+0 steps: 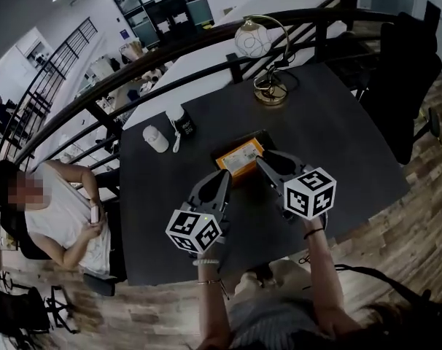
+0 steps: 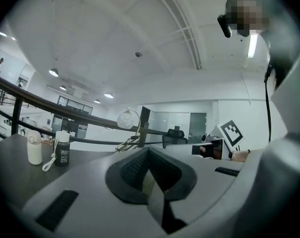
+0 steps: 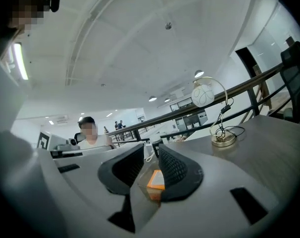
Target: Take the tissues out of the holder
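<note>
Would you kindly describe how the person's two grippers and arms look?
The left gripper and right gripper are grey wedge-shaped shells with black ribbed fingers, each carrying a white cube with black square markers. No sleeves; bands circle both wrists.

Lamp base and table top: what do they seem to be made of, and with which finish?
The lamp base looks like metal with a polished, brass-coloured finish: it is gold-toned and shows bright glints. The table top looks like a dark matte board, perhaps laminate or painted wood: it gives only a soft sheen, and no grain can be made out.
</note>
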Available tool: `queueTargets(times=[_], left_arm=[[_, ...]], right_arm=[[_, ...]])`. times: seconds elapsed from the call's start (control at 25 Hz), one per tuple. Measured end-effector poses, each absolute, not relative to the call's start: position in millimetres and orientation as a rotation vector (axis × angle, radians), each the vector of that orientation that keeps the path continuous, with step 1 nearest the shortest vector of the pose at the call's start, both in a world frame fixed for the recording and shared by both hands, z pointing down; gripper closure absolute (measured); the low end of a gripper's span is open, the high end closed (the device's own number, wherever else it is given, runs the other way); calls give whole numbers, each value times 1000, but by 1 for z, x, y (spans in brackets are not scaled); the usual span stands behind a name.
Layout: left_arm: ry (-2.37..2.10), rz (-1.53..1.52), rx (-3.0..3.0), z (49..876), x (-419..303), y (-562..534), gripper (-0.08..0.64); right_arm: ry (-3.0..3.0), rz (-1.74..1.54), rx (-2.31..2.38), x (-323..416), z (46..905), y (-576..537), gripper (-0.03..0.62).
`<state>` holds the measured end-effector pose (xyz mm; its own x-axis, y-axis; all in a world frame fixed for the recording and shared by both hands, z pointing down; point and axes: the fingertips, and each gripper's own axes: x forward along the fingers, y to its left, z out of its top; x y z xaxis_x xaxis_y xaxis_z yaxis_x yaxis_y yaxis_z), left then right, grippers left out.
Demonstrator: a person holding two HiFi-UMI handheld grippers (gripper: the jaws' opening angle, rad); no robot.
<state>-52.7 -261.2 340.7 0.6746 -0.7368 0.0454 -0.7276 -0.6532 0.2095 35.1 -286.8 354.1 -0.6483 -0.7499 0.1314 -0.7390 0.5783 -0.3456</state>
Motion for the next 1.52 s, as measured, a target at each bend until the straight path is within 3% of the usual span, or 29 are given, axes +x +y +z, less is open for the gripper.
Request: queueTargets(times=[0.64,0.92,1.52], left_arm=[[-1269,85,2537,384,-68,-295,552],[-1216,147,2528,401,-75,-317,552],[-1206,173,2488,424,-80,-331,552]], right_arm=[[3607,-305,-755,-25,413,-344,497],[3856,-363,-579,-38,456,-355,497],[4130,-411,-613,-41,511,-369,497]])
